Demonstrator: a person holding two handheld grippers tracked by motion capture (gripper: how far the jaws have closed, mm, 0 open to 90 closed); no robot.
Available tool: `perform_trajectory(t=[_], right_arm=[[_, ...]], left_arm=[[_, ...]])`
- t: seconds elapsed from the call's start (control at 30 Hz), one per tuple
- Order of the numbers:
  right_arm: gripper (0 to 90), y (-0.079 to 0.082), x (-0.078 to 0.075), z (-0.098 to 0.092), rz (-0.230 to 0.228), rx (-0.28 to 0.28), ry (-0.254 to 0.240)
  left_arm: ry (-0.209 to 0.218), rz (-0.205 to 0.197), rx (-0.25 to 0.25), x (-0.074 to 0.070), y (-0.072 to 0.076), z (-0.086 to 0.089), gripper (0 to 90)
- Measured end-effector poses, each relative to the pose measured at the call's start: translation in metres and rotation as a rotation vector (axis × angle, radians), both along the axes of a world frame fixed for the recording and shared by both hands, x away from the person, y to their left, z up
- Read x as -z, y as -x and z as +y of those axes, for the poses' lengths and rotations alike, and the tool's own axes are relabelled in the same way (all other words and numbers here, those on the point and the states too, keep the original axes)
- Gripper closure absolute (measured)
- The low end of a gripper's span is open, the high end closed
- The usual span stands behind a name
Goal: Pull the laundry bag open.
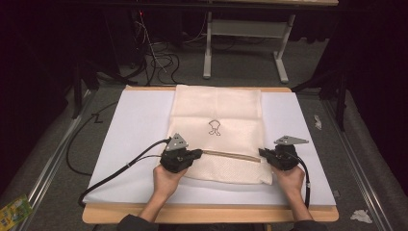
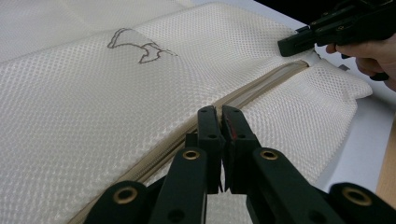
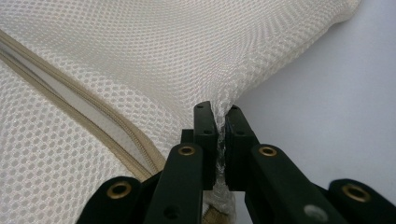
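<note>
A cream mesh bag (image 1: 216,110) with a small dark line drawing (image 1: 214,127) lies flat on a white board (image 1: 134,125). A beige zipper (image 1: 231,155) runs across its near part. My left gripper (image 1: 198,153) is at the zipper's left end. In the left gripper view its jaws (image 2: 220,112) are shut on the zipper (image 2: 266,84), and what they pinch is hidden. My right gripper (image 1: 262,153) is at the zipper's right end, also seen as the right gripper (image 2: 287,46) in the left gripper view. Up close the right gripper (image 3: 220,109) is shut on a fold of mesh (image 3: 163,56) beside the zipper (image 3: 93,121).
The board rests on a wooden table (image 1: 207,215). Behind it stands a white table frame (image 1: 208,48), and cables (image 1: 159,60) lie on the floor. A yellow-green packet (image 1: 14,210) and crumpled paper (image 1: 361,216) lie on the floor at either side.
</note>
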State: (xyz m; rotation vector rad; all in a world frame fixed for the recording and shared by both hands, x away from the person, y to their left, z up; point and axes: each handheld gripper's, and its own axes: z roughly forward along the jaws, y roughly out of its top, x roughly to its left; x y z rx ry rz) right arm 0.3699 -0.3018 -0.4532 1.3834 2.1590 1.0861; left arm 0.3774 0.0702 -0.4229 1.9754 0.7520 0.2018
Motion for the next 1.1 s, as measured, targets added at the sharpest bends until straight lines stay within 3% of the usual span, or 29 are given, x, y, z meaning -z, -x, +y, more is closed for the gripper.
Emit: perform_trajectory(t=[0.9,1.1], right_arm=[[87.1,-0.001,-0.006,-0.003,-0.007,0.002,0.019],[87.1,0.000,-0.006,-0.001,-0.004,-0.002,0.018]], left_arm=[[0.023,-0.012,-0.036,-0.006,0.001,0.024,87.2],[0.002,-0.024,-0.036,-0.008,0.003,0.027,87.2]])
